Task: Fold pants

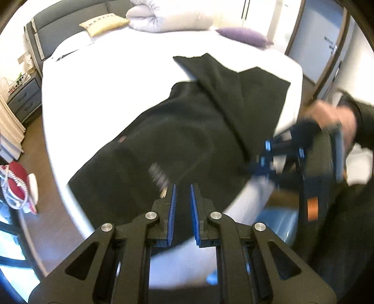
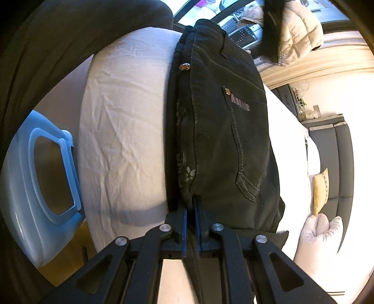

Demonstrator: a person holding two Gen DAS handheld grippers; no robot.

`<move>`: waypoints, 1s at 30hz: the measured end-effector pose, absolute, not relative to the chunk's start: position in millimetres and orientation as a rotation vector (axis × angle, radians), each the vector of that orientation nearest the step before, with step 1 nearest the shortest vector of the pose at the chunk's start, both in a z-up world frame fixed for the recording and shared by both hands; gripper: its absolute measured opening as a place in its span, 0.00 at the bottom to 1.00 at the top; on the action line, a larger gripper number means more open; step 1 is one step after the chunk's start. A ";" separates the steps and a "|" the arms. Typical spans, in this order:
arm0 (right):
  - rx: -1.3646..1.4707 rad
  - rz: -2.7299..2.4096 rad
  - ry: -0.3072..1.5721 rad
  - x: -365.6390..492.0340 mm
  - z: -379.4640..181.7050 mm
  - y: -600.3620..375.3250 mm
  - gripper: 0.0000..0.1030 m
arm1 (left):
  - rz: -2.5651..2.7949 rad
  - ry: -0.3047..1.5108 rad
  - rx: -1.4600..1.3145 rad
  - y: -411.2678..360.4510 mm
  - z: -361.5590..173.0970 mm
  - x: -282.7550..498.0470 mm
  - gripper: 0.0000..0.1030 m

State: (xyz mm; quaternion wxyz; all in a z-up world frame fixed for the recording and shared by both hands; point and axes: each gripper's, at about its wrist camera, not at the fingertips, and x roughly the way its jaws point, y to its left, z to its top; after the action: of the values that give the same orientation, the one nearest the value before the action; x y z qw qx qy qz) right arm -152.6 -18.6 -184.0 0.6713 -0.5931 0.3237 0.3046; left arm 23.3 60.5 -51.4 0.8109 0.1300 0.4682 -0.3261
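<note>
From the left wrist view, we see our left tool (image 1: 182, 187) with its blue pads parted and nothing between them, poised over the near edge of the black pants (image 1: 177, 131), which lie spread across the white bed (image 1: 105, 77). A small label on the fabric at 9 o'clock is too blurred to read. At 3 o'clock our right tool (image 1: 261, 163), motion-blurred, meets the pants' edge. Toward 12 o'clock sit a rolled duvet (image 1: 168, 18), a yellow pillow (image 1: 102, 23) and a purple pillow (image 1: 245, 36).

From the right wrist view, our right tool (image 2: 192, 205) is clamped on a fold of the pants (image 2: 224, 131). Grey lettering by the pocket rivet reads roughly "Aolme"; we cannot be sure. A blue basket (image 2: 46, 177) stands at 9 o'clock beside the bed (image 2: 121, 131).
</note>
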 end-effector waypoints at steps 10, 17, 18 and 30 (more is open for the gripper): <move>-0.983 0.603 0.779 -150.8 -160.3 -45.2 0.64 | -0.665 1.151 0.065 20.3 -138.8 62.1 0.11; -0.461 0.511 0.885 -107.6 -105.7 -122.4 0.76 | -0.639 1.114 -0.117 21.4 -101.7 72.2 0.11; -0.385 0.481 0.885 -92.1 -97.3 -136.5 0.76 | -0.644 1.107 -0.147 17.8 -99.1 77.1 0.11; 0.291 0.014 0.915 123.9 -70.8 -284.1 0.69 | -0.614 1.207 -0.237 5.8 -140.0 92.2 0.11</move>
State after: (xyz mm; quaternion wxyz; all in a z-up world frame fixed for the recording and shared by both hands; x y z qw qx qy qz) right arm 123.9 -284.1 -70.8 0.8870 0.1400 0.4401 0.0067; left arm 92.2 5.8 -140.0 0.7729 -0.1093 0.5571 -0.2832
